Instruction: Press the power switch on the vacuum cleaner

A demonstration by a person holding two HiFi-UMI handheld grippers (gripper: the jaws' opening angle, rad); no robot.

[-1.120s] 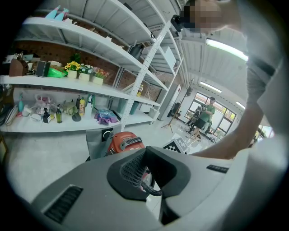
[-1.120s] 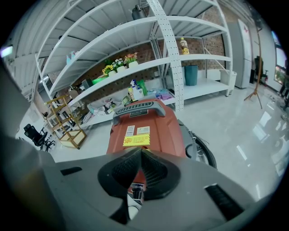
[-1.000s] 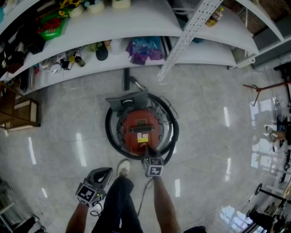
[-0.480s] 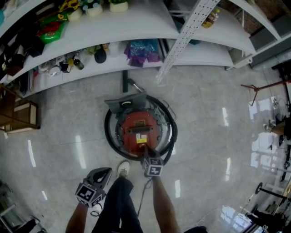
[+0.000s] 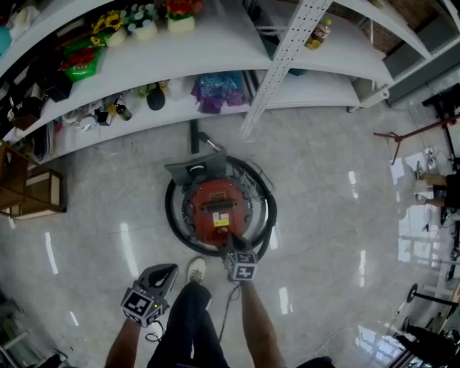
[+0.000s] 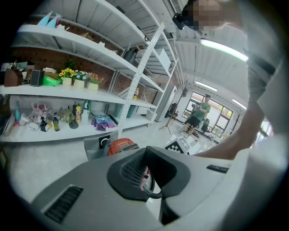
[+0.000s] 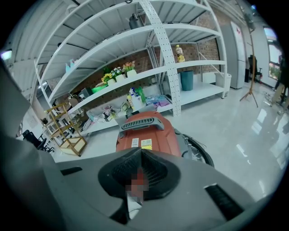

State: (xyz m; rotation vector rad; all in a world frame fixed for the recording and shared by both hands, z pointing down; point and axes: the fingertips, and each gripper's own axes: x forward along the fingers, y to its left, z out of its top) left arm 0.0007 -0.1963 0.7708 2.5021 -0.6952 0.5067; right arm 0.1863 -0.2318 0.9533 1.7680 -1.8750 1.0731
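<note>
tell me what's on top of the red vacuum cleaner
A grey slotted grille and two labels, white and yellow, sit on the vacuum cleaner's red top. The right hand-held gripper covers its near edge, so any switch there is hidden.

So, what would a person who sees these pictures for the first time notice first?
Most likely the red vacuum cleaner in the middle of the shiny floor, with its black hose coiled around it. Next, the right hand-held gripper pointing at its near edge, while the left hand-held gripper hangs beside the person's leg. Behind, long white shelves carry flowers and bottles.
</note>
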